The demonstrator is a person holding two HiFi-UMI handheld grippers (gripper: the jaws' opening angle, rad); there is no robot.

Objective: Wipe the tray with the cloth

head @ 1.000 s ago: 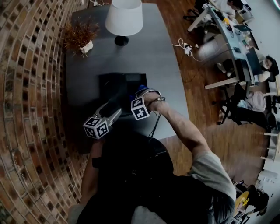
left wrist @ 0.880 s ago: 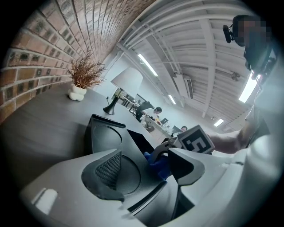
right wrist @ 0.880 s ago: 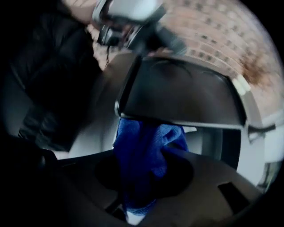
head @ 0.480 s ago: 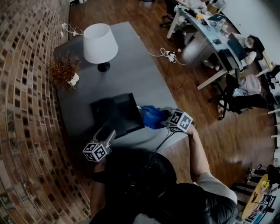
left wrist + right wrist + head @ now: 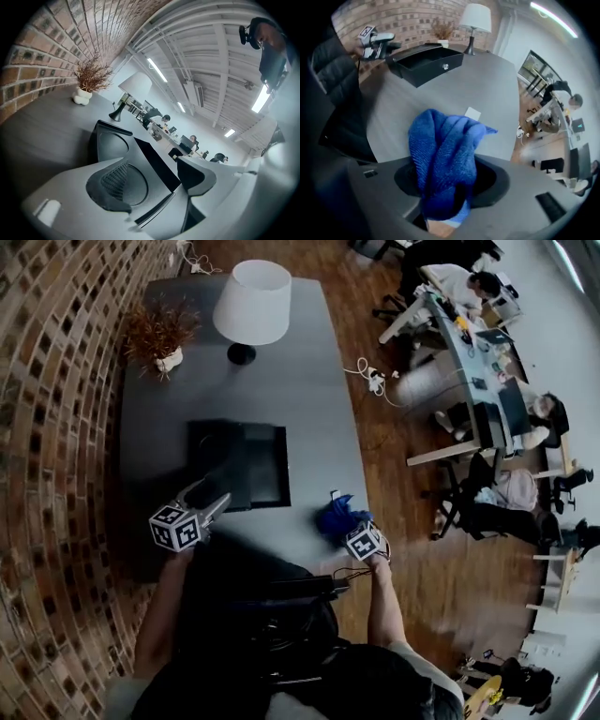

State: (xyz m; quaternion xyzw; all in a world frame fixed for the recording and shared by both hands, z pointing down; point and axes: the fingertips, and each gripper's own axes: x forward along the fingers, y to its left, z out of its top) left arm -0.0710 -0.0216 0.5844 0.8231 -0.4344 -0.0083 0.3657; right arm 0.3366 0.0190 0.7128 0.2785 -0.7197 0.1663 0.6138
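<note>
The black tray point(image 5: 265, 465) sits mid-frame on the grey tabletop point(image 5: 309, 381) in the head view. The left tongs point(image 5: 214, 495) are clamped on its lower-left edge, with the tray wall between them. At the lower right, well apart from the tray, the blue cloth point(image 5: 337, 517) lies bunched on the tabletop. The right tongs point(image 5: 349, 531) point down over it. They have just been opening, and the cloth stands loose between them.

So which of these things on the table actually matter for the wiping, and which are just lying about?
In the job: rectangular black tray; crumpled blue cloth.
Just lying about: white-shaded table lamp; dried plant in a white pot; small white card.
</note>
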